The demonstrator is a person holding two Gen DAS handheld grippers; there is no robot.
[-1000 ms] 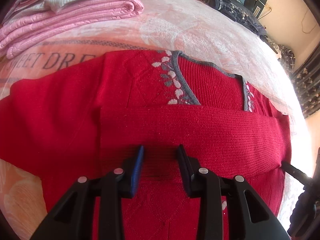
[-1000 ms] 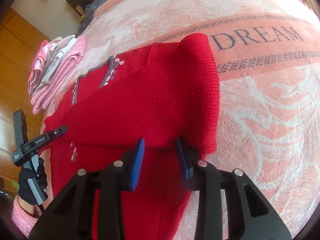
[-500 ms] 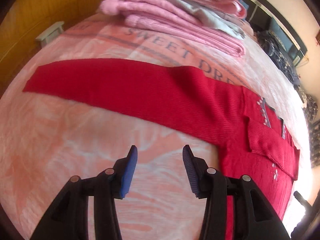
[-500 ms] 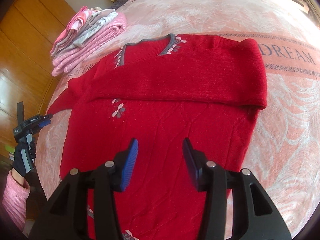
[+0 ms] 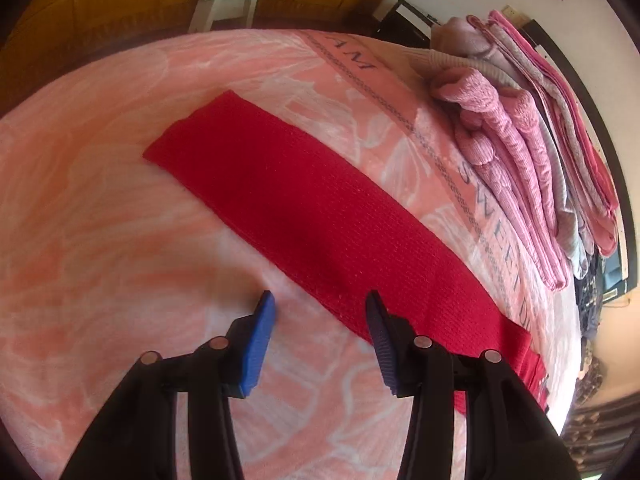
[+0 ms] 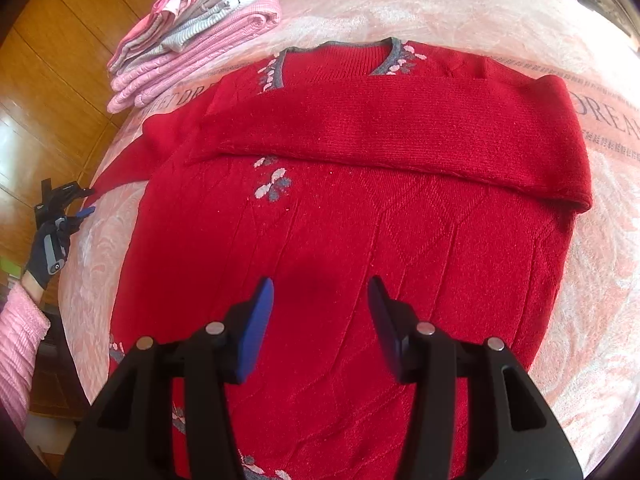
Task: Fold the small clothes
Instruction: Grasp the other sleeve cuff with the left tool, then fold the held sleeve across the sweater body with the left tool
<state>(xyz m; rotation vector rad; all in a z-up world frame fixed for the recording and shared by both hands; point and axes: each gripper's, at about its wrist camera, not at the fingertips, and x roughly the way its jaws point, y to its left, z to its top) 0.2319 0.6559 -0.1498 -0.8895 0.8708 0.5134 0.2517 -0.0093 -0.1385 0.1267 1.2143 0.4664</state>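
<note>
On bed (image 6: 520, 12): red sweater (image 6: 360, 240) flat, one sleeve folded across chest, other sleeve (image 5: 304, 216) outstretched. Left hand-held gripper (image 5: 320, 312) and right hand-held gripper (image 6: 320, 300) both agape, empty. We expect shallow pinch snagging blanket (image 5: 100, 240), or drag undoing folded sleeve.

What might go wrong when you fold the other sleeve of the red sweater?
The open left gripper straddles the edge of the flat red knit sleeve; it might pinch the pink patterned blanket too. Dragging the sleeve across could pull loose the already folded sleeve on the red knit sweater.
</note>
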